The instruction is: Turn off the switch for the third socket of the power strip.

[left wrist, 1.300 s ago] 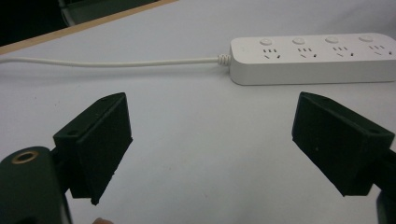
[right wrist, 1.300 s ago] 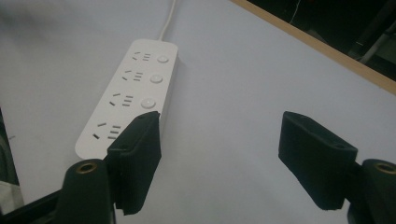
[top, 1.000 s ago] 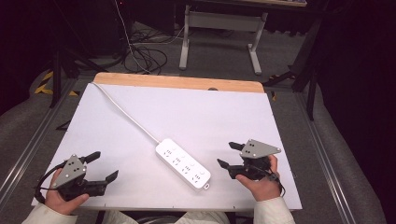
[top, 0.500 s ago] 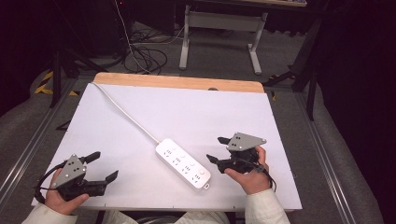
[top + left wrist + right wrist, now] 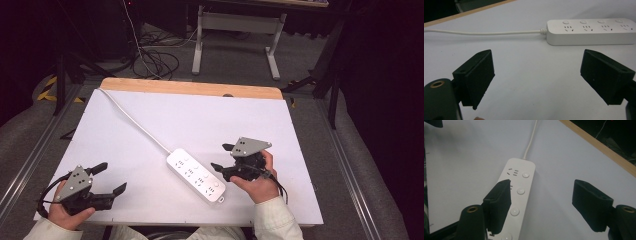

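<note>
Near edge, left: left gripper (image 5: 107,181) resting low over the white table (image 5: 150,120), jaws spread wide, nothing between them, well apart from the work. Near edge, right: right gripper (image 5: 224,158) in hand, jaws also parted and empty, hovering just beside and partly over the near-right end of the power strip (image 5: 196,175); in the right gripper view, one black jaw overlapping the strip's row of buttons (image 5: 520,191), the other off to the bare table at its side. No contact that can be confirmed. Middle of the table: strip lying flat on a diagonal, sockets up. Farther left: white cable (image 5: 132,120) running from the strip's far end toward the far-left corner and off the wooden edge (image 5: 190,88). Judging by this: approach under way, grasp not yet made, strip untouched; closing on it and whatever follows all left to do.
</note>
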`<state>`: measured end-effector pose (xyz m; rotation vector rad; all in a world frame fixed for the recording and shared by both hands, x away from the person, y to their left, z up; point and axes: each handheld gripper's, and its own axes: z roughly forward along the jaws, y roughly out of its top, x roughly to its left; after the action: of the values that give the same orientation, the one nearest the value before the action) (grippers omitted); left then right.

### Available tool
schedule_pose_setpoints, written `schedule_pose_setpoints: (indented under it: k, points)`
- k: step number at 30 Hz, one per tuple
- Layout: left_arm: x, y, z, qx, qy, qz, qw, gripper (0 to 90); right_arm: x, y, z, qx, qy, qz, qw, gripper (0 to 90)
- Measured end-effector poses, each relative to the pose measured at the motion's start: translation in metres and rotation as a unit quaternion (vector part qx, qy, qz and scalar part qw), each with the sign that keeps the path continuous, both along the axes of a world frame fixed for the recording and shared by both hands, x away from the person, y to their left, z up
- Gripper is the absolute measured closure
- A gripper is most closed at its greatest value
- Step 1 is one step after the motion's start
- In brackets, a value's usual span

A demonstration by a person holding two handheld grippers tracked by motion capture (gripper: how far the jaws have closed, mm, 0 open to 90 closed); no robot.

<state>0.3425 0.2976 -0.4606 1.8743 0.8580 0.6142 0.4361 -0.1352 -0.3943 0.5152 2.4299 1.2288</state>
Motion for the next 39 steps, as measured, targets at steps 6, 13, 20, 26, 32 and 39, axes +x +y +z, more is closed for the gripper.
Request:
schedule_pose_setpoints:
  k: [6,13,20,26,32,39]
  points:
    - [0.0,0.0,0.0,-0.002,0.0,-0.001,1.0,12.4,0.006,0.016,-0.001,-0.002,0.006,0.009,0.9999,32.3]
    - [0.0,0.001,0.0,-0.003,0.001,0.0,1.0,12.4,0.008,0.026,-0.002,-0.005,0.009,0.011,0.9999,35.3]
    - [0.0,0.0,0.0,-0.003,0.002,-0.003,1.0,12.5,0.006,0.028,-0.002,-0.014,0.01,0.013,0.9998,48.9]
    - [0.0,0.0,0.0,-0.003,0.002,-0.004,1.0,12.5,0.005,0.029,-0.004,-0.029,0.025,0.02,0.9991,64.3]
    - [0.0,0.0,0.0,-0.002,0.001,-0.004,1.0,12.5,0.004,0.035,-0.009,-0.057,0.038,0.029,0.9972,80.5]
    - [0.0,0.0,0.0,-0.001,0.001,-0.004,1.0,12.6,0.009,0.04,-0.014,-0.092,0.071,0.021,0.993,90.0]
